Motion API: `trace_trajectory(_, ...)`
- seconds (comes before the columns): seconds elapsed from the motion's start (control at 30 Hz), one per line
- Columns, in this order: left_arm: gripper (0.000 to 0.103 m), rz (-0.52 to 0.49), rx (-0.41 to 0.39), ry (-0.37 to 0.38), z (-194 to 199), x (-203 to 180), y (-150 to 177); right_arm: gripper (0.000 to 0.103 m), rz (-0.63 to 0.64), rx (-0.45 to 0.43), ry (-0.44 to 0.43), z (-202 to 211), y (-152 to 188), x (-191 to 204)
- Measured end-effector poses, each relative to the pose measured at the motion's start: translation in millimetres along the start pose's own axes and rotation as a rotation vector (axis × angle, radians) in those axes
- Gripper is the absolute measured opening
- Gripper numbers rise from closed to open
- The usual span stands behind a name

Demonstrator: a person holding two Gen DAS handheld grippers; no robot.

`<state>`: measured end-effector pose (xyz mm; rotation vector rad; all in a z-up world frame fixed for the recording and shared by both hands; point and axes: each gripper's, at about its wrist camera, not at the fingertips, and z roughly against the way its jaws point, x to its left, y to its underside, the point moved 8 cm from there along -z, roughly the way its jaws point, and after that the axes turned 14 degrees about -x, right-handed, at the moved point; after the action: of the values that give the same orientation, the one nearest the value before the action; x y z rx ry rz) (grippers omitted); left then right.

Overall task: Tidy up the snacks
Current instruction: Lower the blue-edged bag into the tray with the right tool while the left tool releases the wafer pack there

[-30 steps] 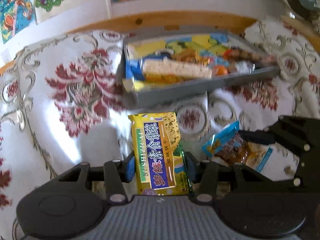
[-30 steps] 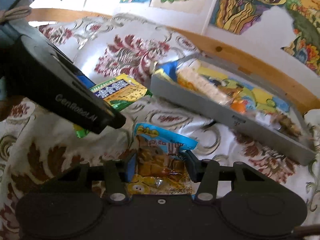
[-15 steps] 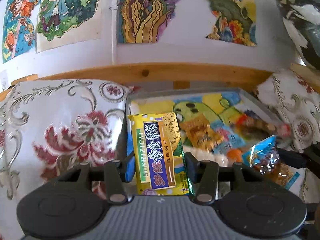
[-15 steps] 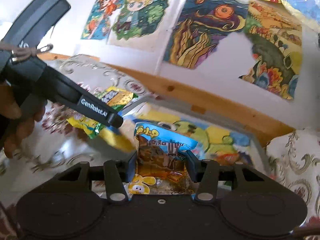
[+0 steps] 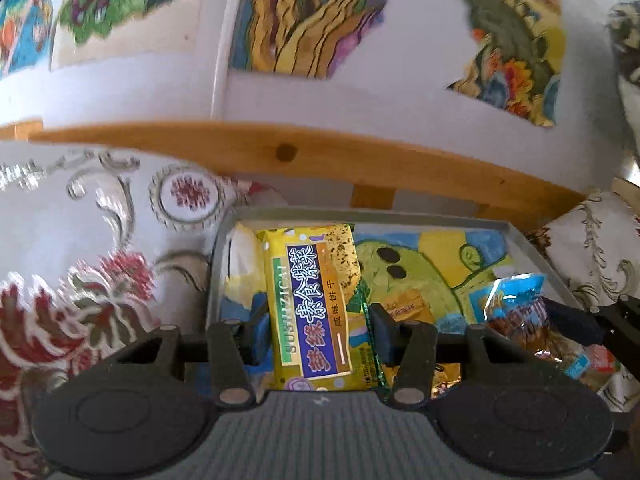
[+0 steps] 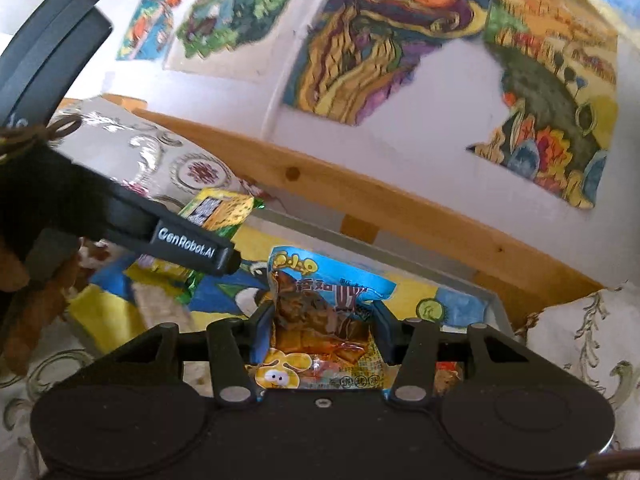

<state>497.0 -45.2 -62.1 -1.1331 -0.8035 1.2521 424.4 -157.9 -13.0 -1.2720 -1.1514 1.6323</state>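
while both packets hang over the grey tray (image 5: 532,242), the step in hand looks like the drop-off: snacks carried to the tray and not yet let go. in the left wrist view, the left gripper (image 5: 316,320) sits at lower centre, its jaws narrowed onto the yellow biscuit packet (image 5: 310,304), which stands upright between them above the tray's left end. in the right wrist view, the right gripper (image 6: 320,324) at lower centre pinches the blue-topped snack bag (image 6: 324,320), also poised over the tray's painted floor, with the left tool crossing the left of the frame. other wrapped snacks already lie in the tray at lower right of the left view. next, i judge, each packet needs lowering into a free patch before the jaws spread, keeping the two tools from bumping.
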Motion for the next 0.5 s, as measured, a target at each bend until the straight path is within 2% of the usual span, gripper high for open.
trace_trajectory(0.13,0.053,0.032,0.043,-0.018,-10.8,3.0,4.8,0.053,-0.015,0.052,-0.004,-16.6,7.7,-3.3)
trace_trajectory(0.23,0.049,0.027,0.056,-0.023,-13.4,3.3,5.9,0.054,-0.013,0.071,-0.008,-21.1,12.2,-1.2)
trace_trajectory(0.43,0.049,0.016,0.075,-0.020,-15.0,2.1,6.9,0.058,0.000,0.091,-0.012,-27.0,16.9,1.4)
trace_trajectory(0.5,0.053,0.024,0.076,-0.021,-15.5,1.9,5.6,0.063,-0.001,0.092,-0.007,-27.1,16.8,0.8)
